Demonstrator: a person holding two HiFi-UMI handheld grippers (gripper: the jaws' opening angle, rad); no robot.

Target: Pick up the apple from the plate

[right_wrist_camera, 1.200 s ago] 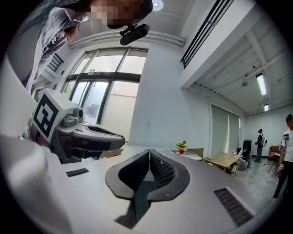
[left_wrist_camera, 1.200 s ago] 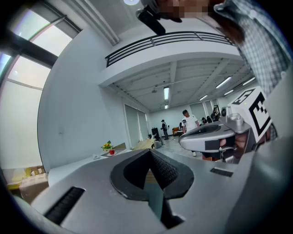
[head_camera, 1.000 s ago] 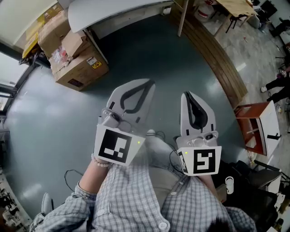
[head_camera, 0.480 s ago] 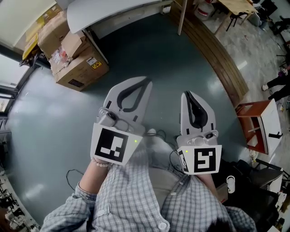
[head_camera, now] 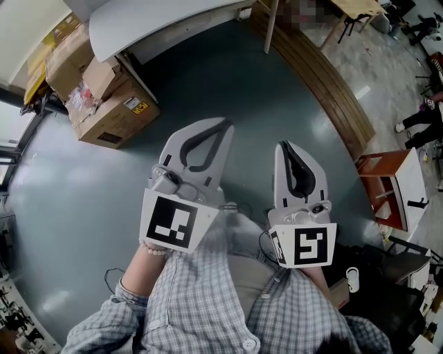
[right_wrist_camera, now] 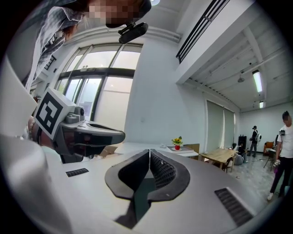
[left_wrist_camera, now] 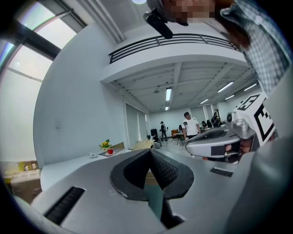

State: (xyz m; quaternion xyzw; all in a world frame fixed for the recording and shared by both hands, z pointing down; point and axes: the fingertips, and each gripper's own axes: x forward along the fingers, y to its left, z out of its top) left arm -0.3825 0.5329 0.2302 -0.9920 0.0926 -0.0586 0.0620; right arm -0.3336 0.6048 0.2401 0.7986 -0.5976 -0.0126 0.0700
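A small red round thing, seemingly the apple (left_wrist_camera: 110,151), sits on a white plate (left_wrist_camera: 109,153) on a far white table (left_wrist_camera: 68,162), with yellow flowers just behind it. The right gripper view shows it too, the apple (right_wrist_camera: 177,147) tiny and far off. In the head view the white table (head_camera: 159,21) lies at the top edge and the apple is not visible. My left gripper (head_camera: 220,123) and right gripper (head_camera: 282,145) are held side by side over the grey floor. Both are shut and empty, far from the table.
Cardboard boxes (head_camera: 104,104) stand on the floor at the left beside the table. A curved wooden floor strip (head_camera: 325,90) runs along the right, with a red-brown stand (head_camera: 387,187) past it. Several people (left_wrist_camera: 190,124) stand far back, near a wooden table (right_wrist_camera: 224,155).
The left gripper has shifted slightly forward and to the left. The boxes and table have slid a little up and left in the head view. Both grippers stay shut.
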